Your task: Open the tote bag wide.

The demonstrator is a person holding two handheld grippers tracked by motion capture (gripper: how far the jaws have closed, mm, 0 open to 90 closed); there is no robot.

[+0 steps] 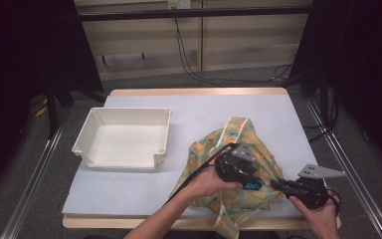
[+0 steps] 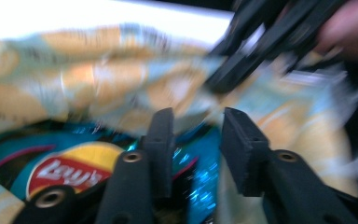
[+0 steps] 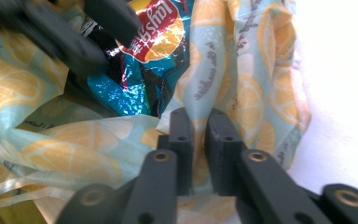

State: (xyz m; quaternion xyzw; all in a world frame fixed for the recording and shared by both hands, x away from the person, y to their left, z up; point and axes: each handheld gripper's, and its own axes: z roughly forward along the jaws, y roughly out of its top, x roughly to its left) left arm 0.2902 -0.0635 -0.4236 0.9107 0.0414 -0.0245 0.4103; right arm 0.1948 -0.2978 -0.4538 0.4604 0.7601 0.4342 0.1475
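Observation:
A lemon-print cloth bag lies on the right half of the mat, its mouth toward the person. A blue Lay's chip bag sits inside that mouth; a sliver of it shows from above. My left gripper reaches into the opening, and the blue foil fills the gap between its half-closed jaws. From above, the left gripper points right and down. My right gripper is shut on the cloth bag's rim, pinching a fold beside the chip bag. The right gripper comes in from the right.
An empty white tray stands on the left half of the white mat. The cloth bag's handles trail over the table's front edge. Metal rails run along both sides of the table, and cables hang behind it.

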